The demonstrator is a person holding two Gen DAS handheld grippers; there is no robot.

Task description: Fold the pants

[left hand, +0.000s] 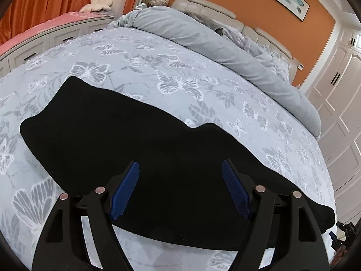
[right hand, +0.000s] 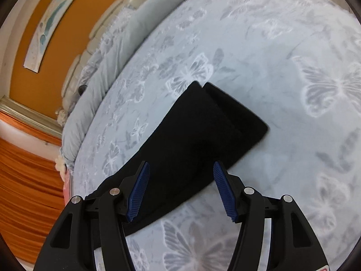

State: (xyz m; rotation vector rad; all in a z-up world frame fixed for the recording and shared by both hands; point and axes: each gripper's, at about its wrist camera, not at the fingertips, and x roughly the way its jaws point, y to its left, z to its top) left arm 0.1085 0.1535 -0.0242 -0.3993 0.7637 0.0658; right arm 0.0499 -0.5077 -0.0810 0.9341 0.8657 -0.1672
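Both claws gape above pants [left hand: 140, 140] beside duvet [left hand: 216, 45].

Pants [left hand: 135, 135] on bedspread [left hand: 203, 72]

Orange wall [left hand: 259, 6], butterfly-print bed [left hand: 140, 63], white wardrobe [left hand: 338, 94]

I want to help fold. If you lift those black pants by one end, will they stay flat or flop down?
The black pants would probably flop: they lie limp, hugging the butterfly bedspread. They look like soft cloth, so likely light. The layered end may slide apart when lifted.
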